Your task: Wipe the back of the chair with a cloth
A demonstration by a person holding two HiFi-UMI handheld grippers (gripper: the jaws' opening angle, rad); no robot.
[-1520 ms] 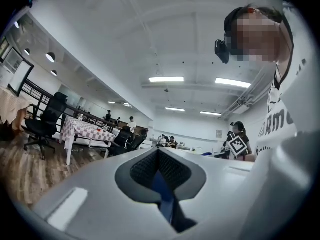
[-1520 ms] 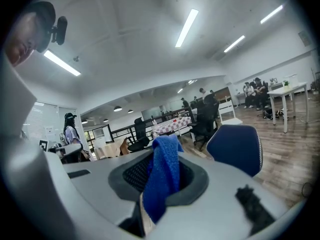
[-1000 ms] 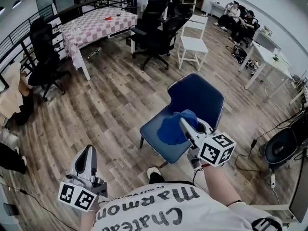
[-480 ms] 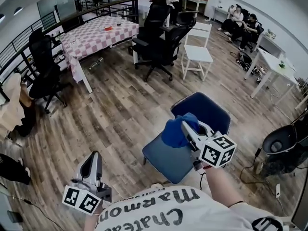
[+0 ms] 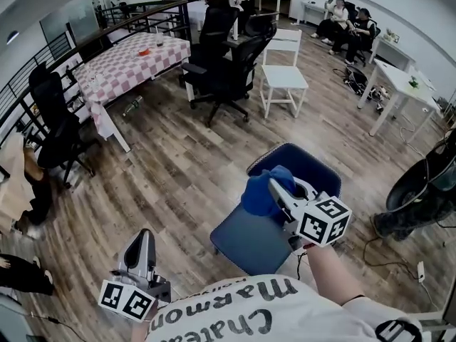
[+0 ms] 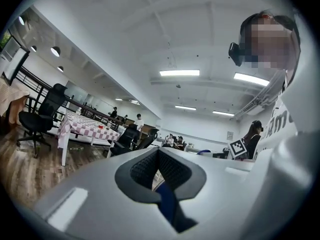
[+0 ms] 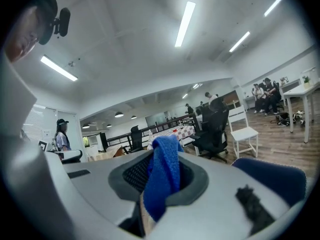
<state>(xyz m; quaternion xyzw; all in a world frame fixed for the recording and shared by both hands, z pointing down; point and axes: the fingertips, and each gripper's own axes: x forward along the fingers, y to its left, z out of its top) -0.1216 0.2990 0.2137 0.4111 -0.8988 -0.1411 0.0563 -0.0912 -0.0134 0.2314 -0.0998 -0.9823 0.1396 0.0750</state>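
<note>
The soft blue fuzzy cloth point(image 5: 260, 191) is pinched tight in the right gripper point(image 5: 273, 185) jaws, bunched up over the blue padded chair point(image 5: 246, 237), near its back. It looks light and floppy, so a bunched fold is best to hold. The left gripper point(image 5: 141, 237) jaws are closed on nothing.

One cloth point(image 5: 262, 191), one blue chair point(image 5: 246, 239)

Your cloth point(image 5: 262, 191) covers the near top corner of the chair point(image 5: 311, 166) back, so the head view can't tell you whether it's actually touching there. Your right gripper point(image 5: 273, 184) blocks part of the seat, and the legs are mostly out of sight underneath. The little red thing point(image 5: 144, 51) on the checkered table point(image 5: 117, 66) is too small to tell.
</note>
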